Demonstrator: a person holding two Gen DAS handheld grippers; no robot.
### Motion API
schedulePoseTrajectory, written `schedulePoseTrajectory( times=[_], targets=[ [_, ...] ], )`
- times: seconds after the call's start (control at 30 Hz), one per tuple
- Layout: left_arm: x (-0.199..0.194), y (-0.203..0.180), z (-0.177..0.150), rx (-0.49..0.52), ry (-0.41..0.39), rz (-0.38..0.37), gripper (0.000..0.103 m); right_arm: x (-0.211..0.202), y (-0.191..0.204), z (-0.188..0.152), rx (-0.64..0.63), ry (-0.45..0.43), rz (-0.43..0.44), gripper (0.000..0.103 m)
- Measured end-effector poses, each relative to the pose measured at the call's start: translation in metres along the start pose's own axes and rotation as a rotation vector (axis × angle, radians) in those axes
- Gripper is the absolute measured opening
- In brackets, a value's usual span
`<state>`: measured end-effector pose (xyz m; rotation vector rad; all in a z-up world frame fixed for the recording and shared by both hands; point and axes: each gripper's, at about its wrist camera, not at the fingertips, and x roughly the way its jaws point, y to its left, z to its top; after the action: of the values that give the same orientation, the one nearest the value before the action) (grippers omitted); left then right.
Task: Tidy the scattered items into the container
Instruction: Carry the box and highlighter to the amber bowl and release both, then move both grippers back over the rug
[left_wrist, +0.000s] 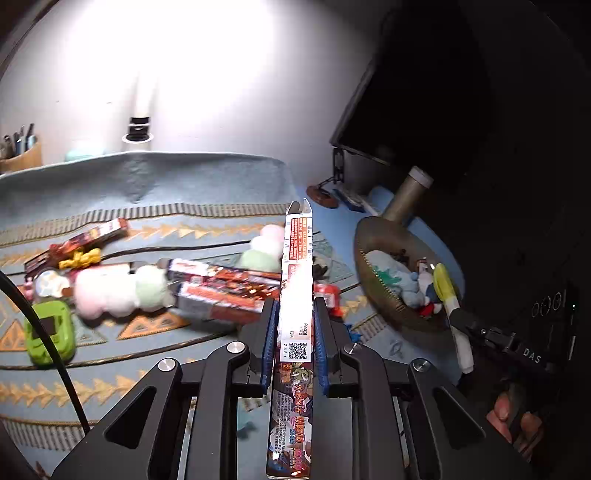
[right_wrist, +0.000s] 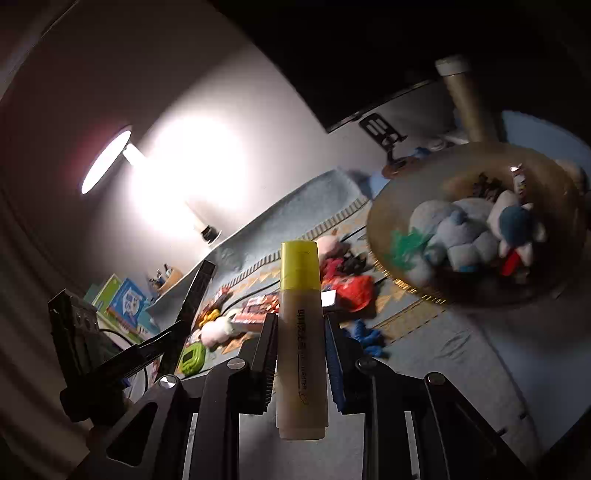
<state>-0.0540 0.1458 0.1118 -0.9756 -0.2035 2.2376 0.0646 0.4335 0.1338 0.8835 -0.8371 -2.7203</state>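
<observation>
My left gripper (left_wrist: 294, 325) has its fingers (left_wrist: 268, 332) clamped on a long flat cardboard card box (left_wrist: 295, 295), glossy print and a QR code, its open flap end pointing toward the counter's far edge. My right gripper (right_wrist: 301, 347) fingers (right_wrist: 267, 354) hold a chunky highlighter (right_wrist: 301, 339) lengthwise, yellow cap forward, matte pale plastic barrel; the left view shows it raised at the container's near rim.

The container (left_wrist: 369, 266) is a round brown bowl with a gold toothed rim and a tube-like handle (left_wrist: 410, 195), sitting toward the right end of the counter, already part full of soft plush toys (right_wrist: 465, 232). Open fabric lies between it and the near edge.

A blue woven cloth (left_wrist: 147, 184) with orange triangle bands covers the counter, ridged up along the far edge. The left and middle are crowded: more glossy card boxes (left_wrist: 225, 288), a pink-white-green plush dango (left_wrist: 118, 291), a green plastic timer (left_wrist: 51, 332), a small yellow figure (left_wrist: 79, 258), a crinkly red packet (right_wrist: 351, 291). A cable (left_wrist: 44, 332) crosses the left near side.
</observation>
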Motion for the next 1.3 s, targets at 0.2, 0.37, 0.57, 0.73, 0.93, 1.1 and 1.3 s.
schedulePoseTrajectory(
  times=[0.2,0.37,0.57,0.73,0.93,1.1,1.3],
  targets=[
    [0.069,-0.083,0.035,0.077,0.033,-0.114,0.015,-0.029,-0.064,0.044,0.121,-0.134,-0.187,0.023],
    [0.128,-0.117,0.051,0.08,0.095,-0.183,0.015,-0.029,-0.097,0.07,0.171,-0.155,-0.269,0.023],
    [0.179,-0.127,0.061,0.018,0.124,-0.212,0.034,0.008,-0.114,0.087,0.207,-0.139,-0.276,0.024],
    [0.193,-0.111,0.06,-0.079,0.181,-0.225,0.042,0.024,-0.118,0.095,0.159,-0.12,-0.274,0.033],
    [0.164,-0.097,0.051,-0.106,0.153,-0.224,0.042,0.01,-0.11,0.081,0.148,-0.113,-0.234,0.034],
    [0.127,-0.088,0.039,-0.078,0.124,-0.19,0.042,0.001,-0.083,0.066,0.102,-0.095,-0.19,0.034],
    [0.06,-0.055,0.006,-0.093,0.072,-0.154,0.042,-0.005,-0.029,0.033,-0.016,-0.057,-0.091,0.035]
  ],
)
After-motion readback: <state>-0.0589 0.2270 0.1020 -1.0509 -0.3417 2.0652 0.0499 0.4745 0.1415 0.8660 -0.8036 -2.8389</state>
